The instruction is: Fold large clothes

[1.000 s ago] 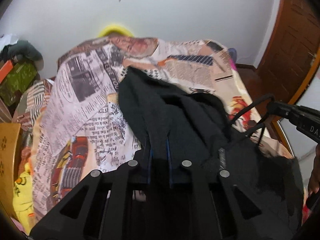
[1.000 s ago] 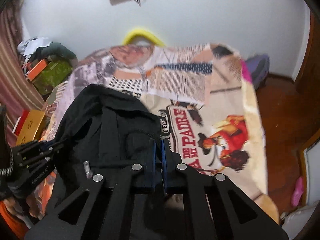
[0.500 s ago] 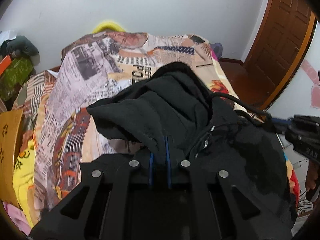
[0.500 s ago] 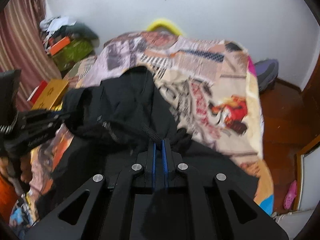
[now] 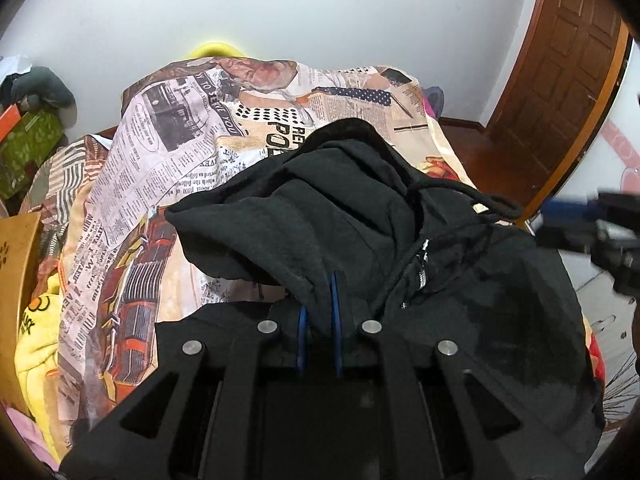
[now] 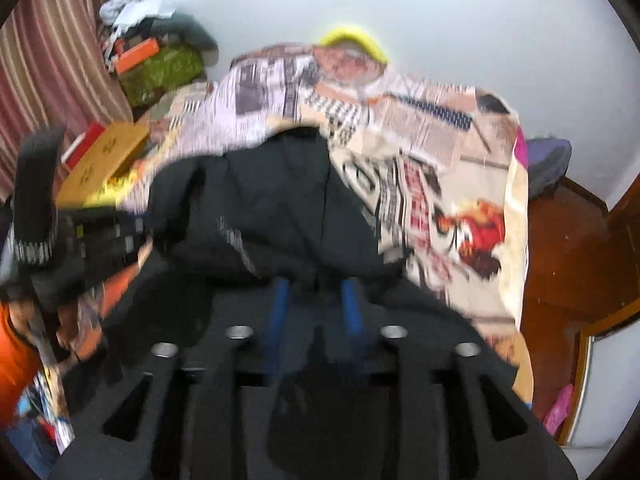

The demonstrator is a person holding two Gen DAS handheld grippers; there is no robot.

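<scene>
**Hoodie fold: right side letting go, left side clamped**

Since a second ago, the black zip-front fleece hoodie (image 5: 360, 240) has been drawn from a spread-out lie toward the near edge of the bed, its upper part doubled over onto its body. Right gripper (image 6: 316, 300), which was pinched on cloth then, now has its blue fingers (image 6: 352, 308) apart and opening; dark fabric lies between and below them, but the pads do not appear to press on it (frame is motion-blurred, so this reading is tentative).

Left gripper (image 5: 318, 312): fingers close together, clamped on a fold of the hoodie's edge, which rises out of them and drapes to the left.

Location of garment: on the newspaper-print patchwork bedspread (image 5: 168, 168), near end of the bed, bunched rather than flat. Hood drawcord (image 5: 480, 200) loops loose on top; metal zipper pull (image 5: 422, 256) lies exposed near the middle.

Risks from here (judgement):
- Uneven release. With one side freed and the other held, any further pull by the left would skew the fold and drag the layer sideways.
- Freed fabric on the right may slump or catch on an opening finger and lift away with it.
- Drawcord could snag on a finger during the next regrasp.
- Hoodie sits close to the bed's near edge; its weight could slide it off.
</scene>
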